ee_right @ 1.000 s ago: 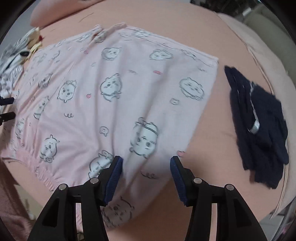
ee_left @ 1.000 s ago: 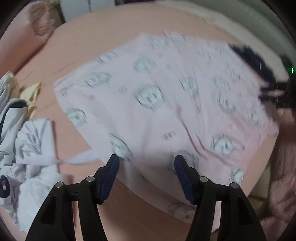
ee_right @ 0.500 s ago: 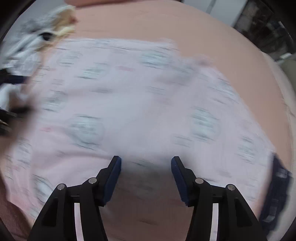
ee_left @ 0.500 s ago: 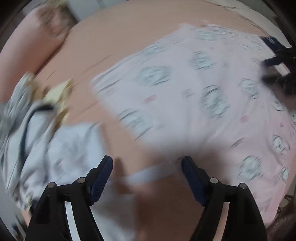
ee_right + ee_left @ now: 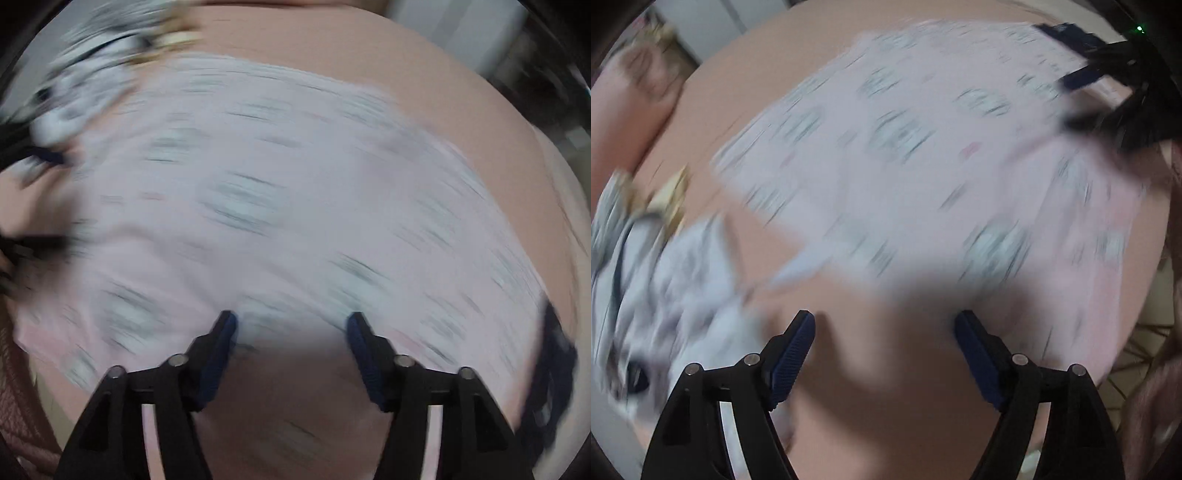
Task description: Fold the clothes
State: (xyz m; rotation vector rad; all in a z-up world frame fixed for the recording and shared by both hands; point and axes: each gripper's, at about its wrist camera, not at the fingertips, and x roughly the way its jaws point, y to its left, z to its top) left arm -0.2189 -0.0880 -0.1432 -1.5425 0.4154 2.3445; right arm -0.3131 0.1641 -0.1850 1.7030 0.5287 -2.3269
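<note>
A pale pink garment [image 5: 923, 166] printed with small cartoon animals lies spread flat on a peach-coloured bed; it also fills the right wrist view [image 5: 277, 206]. Both views are blurred by motion. My left gripper [image 5: 884, 332] is open and empty, over bare sheet just short of the garment's near edge. My right gripper [image 5: 291, 325] is open and empty, low over the garment's near edge. The right gripper also shows at the far right of the left wrist view [image 5: 1108, 85], and the left gripper at the left edge of the right wrist view [image 5: 33, 199].
A heap of white and grey clothes [image 5: 657, 280] with a yellow piece lies left of the pink garment, and shows in the right wrist view [image 5: 92, 66]. A dark navy garment [image 5: 550, 380] lies at the right. The bed sheet [image 5: 886, 406] ends close by at the right.
Both grippers have swung sideways over the garment, blurring the views. The left gripper now sits over bare sheet off the garment's edge. Both stay open.
</note>
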